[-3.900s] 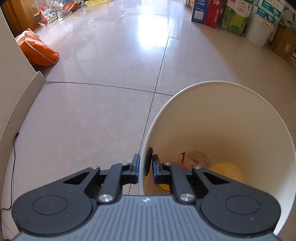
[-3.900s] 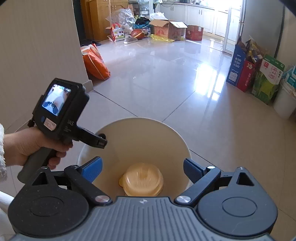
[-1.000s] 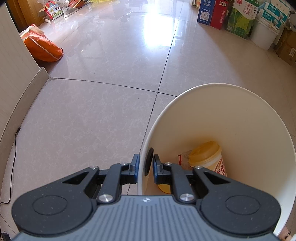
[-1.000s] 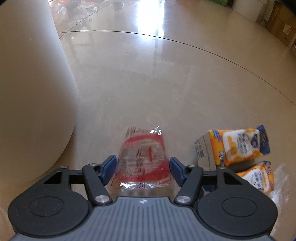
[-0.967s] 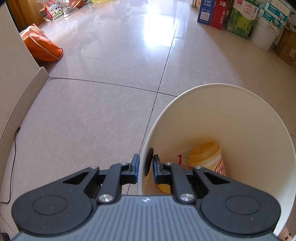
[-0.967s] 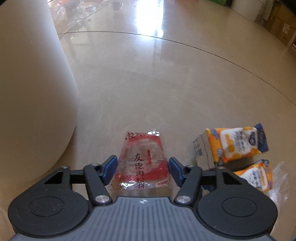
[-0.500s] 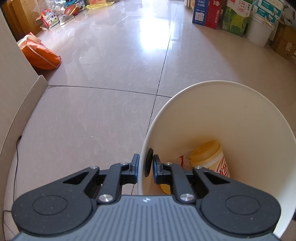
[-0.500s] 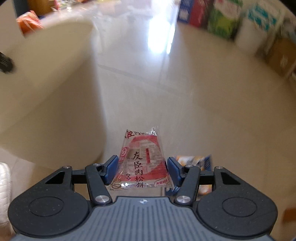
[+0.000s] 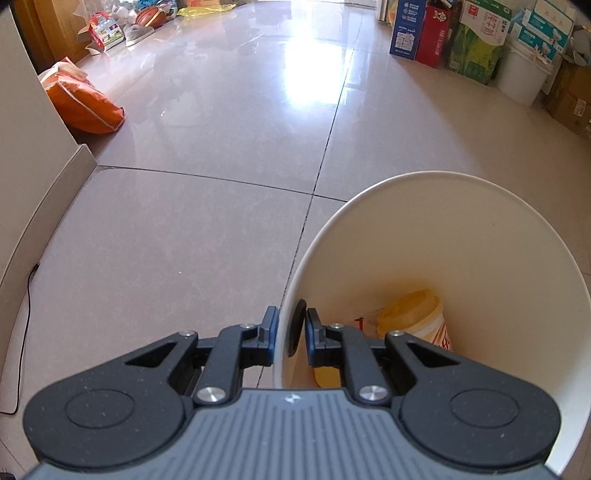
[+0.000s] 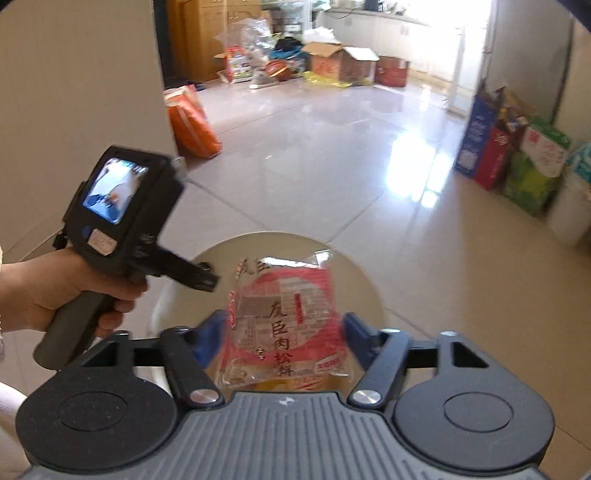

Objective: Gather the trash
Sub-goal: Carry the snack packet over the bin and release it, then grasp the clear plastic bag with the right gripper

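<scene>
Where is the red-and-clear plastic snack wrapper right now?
In the right wrist view, the red-and-clear plastic snack wrapper is held between the right gripper fingers, over the open mouth of the cream plastic bin.

Orange bag [image 9: 83, 107] by the wall; cartons [image 9: 439, 35], perhaps drinks, opposite.

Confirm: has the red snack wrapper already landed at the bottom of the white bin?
No, the red snack wrapper sits between the right gripper's fingers above the white bin.
</scene>
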`<action>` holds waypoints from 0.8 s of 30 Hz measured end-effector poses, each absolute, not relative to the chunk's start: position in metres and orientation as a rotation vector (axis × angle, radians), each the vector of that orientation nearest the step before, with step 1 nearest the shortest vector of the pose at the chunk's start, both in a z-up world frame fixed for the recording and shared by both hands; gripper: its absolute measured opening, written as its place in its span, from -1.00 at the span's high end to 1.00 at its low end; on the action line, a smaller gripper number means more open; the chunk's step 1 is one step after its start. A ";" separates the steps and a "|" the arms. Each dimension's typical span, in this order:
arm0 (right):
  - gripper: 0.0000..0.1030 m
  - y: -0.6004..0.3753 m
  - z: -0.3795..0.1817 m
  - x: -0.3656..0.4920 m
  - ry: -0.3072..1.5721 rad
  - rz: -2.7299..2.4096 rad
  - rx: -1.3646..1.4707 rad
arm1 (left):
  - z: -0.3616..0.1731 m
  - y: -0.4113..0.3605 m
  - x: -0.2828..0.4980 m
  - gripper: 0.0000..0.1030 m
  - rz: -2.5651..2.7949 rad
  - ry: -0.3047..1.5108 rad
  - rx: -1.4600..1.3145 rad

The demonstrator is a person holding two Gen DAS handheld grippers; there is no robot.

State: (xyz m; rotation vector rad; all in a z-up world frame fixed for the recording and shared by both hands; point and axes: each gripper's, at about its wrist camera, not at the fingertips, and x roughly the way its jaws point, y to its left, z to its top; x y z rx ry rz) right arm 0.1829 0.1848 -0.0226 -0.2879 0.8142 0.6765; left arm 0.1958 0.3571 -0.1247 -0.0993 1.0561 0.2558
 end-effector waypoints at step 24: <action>-1.00 0.046 -0.120 0.147 0.871 0.276 -0.059 | -0.123 0.350 0.196 0.74 0.248 1.058 -0.070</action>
